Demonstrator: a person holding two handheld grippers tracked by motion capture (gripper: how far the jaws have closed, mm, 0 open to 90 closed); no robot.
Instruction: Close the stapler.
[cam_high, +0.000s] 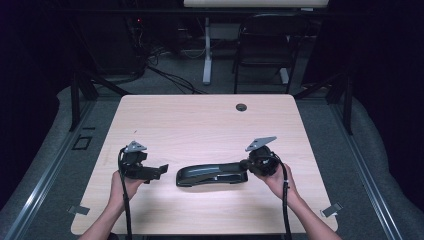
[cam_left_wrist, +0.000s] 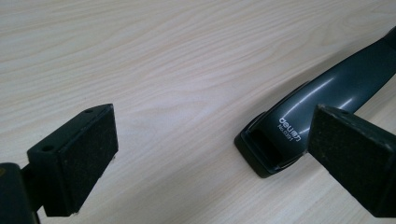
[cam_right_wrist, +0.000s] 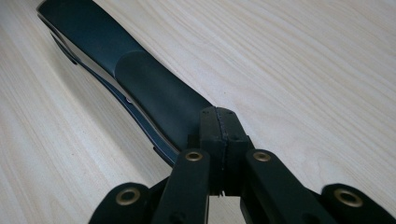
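A long dark stapler (cam_high: 212, 175) lies on the desk (cam_high: 200, 120), a pale wood-grain top with rounded corners and a small round grommet (cam_high: 241, 107) near its far edge. The stapler sits closer to the near edge, about midway between the left and right edges, its length running across the desk. Its body is smooth, glossy, dark grey plastic, gently arched along the top, with a matt black grip section toward one end and a thin bright metal strip along its lower side. The blunt front end shows an open rectangular mouth and small white lettering on the top.

The left gripper (cam_high: 159, 171) is held just off the stapler's left end, jaws spread wide; in the left gripper view the two black pads, rough and foam-like, stand far apart, and the stapler's front end lies ahead of them, close to one pad, not between them and untouched.

The right gripper (cam_high: 245, 164) is at the stapler's right end. Its jaws are pressed flat together, nothing between them, their tips at the stapler's rear end; whether they touch it I cannot tell.
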